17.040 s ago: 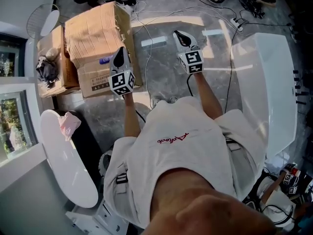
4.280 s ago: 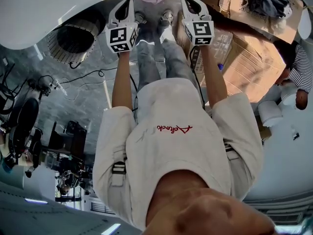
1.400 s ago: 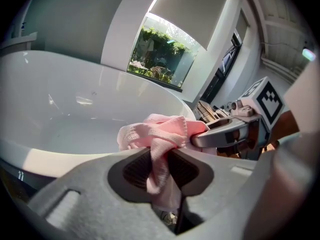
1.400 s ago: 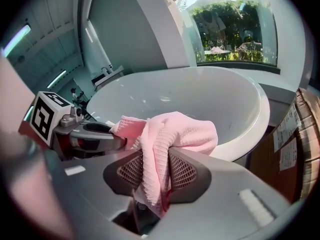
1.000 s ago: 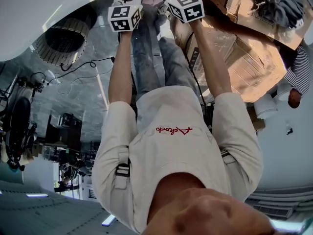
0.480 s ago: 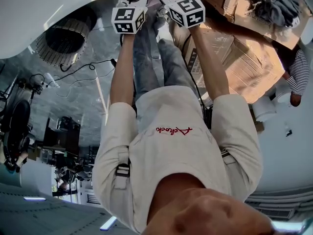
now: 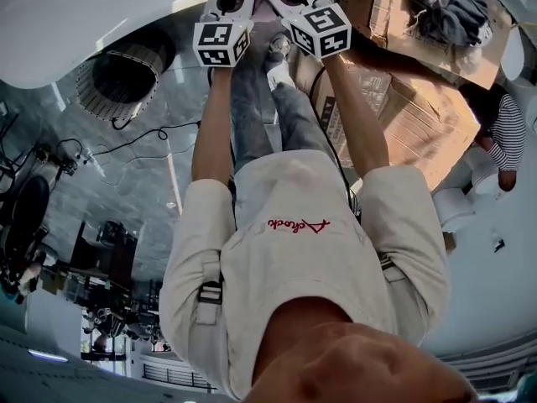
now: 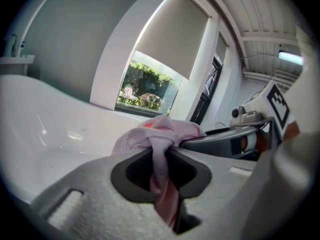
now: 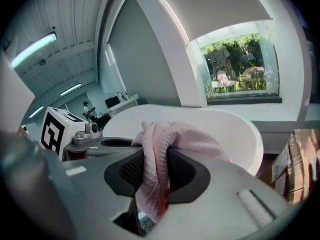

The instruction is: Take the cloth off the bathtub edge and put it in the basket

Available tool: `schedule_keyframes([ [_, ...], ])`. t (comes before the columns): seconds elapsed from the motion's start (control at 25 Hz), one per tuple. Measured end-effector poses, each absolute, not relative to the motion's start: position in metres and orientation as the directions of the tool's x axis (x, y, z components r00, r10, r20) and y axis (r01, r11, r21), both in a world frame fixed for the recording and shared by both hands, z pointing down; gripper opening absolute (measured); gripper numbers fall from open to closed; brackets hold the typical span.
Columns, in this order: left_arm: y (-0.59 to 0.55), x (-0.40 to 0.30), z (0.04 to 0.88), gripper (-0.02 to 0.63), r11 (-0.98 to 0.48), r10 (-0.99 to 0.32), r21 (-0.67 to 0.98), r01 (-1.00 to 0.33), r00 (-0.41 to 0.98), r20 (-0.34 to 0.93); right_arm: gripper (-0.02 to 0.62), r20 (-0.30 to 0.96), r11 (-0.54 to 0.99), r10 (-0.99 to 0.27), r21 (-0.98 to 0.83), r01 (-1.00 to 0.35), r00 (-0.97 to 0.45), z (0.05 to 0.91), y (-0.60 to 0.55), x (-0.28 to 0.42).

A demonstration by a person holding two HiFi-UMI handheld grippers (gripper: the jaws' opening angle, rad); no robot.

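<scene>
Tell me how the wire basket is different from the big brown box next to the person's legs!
The basket is round, while the cardboard box has flat sides and corners. The basket's pale mesh wall is see-through. The box is solid brown. The basket is open on top and looks dark and empty inside, but the box's flaps are closed. Both stand on the grey floor, one on each side of the person's legs.

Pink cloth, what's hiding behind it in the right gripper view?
Behind the pink cloth curves the white bathtub, and farther back a bright window. The stretch of tub right behind the cloth is covered, so it cannot be seen.
</scene>
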State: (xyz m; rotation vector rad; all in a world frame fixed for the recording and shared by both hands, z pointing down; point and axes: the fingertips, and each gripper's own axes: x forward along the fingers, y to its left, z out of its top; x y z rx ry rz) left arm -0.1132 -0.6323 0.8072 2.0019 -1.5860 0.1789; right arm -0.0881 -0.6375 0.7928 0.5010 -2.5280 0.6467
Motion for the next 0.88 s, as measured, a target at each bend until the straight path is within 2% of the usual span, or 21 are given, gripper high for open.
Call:
schedule_keyframes([
  [0.88,-0.655,-0.144,0.546,0.057,-0.175,-0.965,0.125,-0.977,0.195,0.174,0.104,0.269,0.916,-0.325,-0.148,-0.373,-0.906,0.534,-0.657,-0.118],
])
